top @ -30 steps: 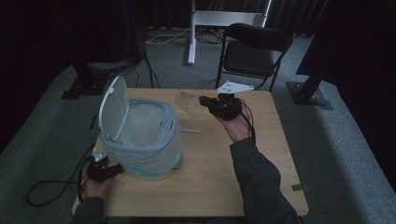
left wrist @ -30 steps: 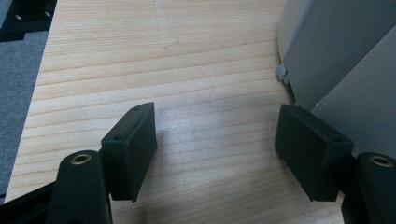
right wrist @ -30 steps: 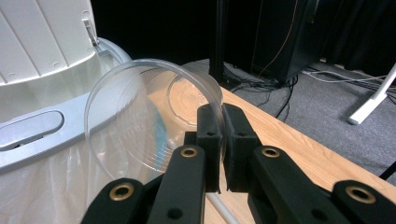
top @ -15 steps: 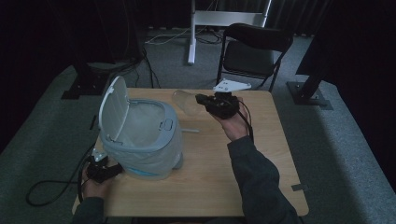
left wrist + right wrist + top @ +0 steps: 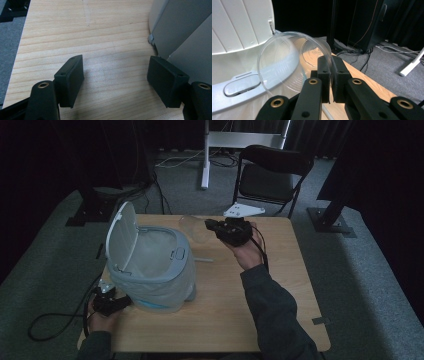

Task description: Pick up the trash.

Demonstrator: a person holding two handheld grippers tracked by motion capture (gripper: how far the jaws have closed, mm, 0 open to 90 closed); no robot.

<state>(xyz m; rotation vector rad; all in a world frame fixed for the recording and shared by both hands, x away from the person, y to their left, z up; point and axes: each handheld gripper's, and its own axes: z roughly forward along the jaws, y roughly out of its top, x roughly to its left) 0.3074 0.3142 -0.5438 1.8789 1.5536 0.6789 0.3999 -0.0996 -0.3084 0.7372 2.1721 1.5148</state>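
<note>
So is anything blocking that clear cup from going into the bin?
Nothing visible does. The right hand-held gripper pinches the clear cup by its rim beside the bin, whose lid stands open, leaving the lined mouth uncovered.

Dim high view — gripper views brighter, sharp.

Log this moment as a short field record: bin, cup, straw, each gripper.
bin: grey bin with bag liner, on the left part of the table, lid open and standing up
cup: clear plastic cup, rim pinched, lifted near the bin
straw: thin stick-like item lying beside the bin
left gripper: left gripper open, low by the bin's base
right gripper: right gripper shut on cup
</note>
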